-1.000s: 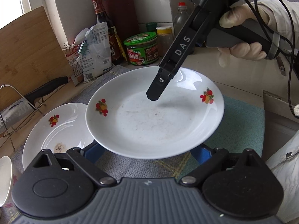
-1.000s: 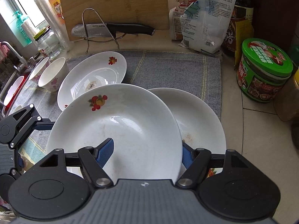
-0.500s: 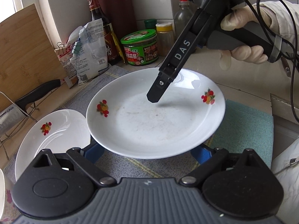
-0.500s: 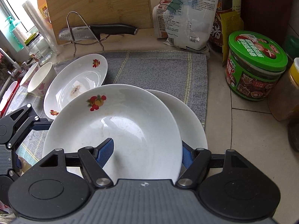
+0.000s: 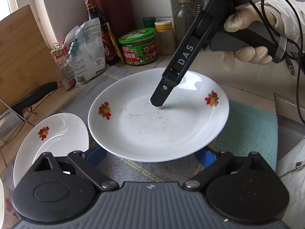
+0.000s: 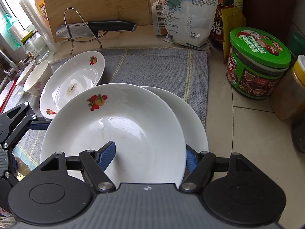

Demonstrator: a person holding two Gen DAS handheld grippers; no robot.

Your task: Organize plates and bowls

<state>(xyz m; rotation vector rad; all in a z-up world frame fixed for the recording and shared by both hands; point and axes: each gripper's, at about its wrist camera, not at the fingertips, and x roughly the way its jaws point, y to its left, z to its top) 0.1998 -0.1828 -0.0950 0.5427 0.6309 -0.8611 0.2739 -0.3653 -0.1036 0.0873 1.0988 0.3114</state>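
Observation:
A white fruit-print plate [image 5: 158, 129] [image 6: 124, 133] sits between both grippers, over a plain white plate [image 6: 194, 118] on the grey cloth [image 6: 152, 66]. My right gripper [image 6: 149, 155] straddles its rim. One finger [image 5: 162, 95] stands at the foot of the inner wall and the other presses outside the rim, above the lower plate. My left gripper [image 5: 150, 156] [image 6: 32, 143] stands wide, and both blue fingers reach under the plate's opposite edge with their tips hidden. A second fruit plate [image 5: 49, 139] [image 6: 76, 80], with a stain in it, lies to the left.
Two small bowls [image 6: 36, 76] stand at the cloth's far left. A knife [image 6: 106, 25] rests on a wire stand before a wooden board [image 6: 95, 5]. A green-lidded jar [image 6: 257, 66], bottles and bags line the back. A gloved hand [image 5: 246, 24] holds the right gripper.
The fruit plate kept its place between both grippers while the counter behind shifted slightly. It now covers more of the plain plate beneath. Neither gripper's jaws changed.

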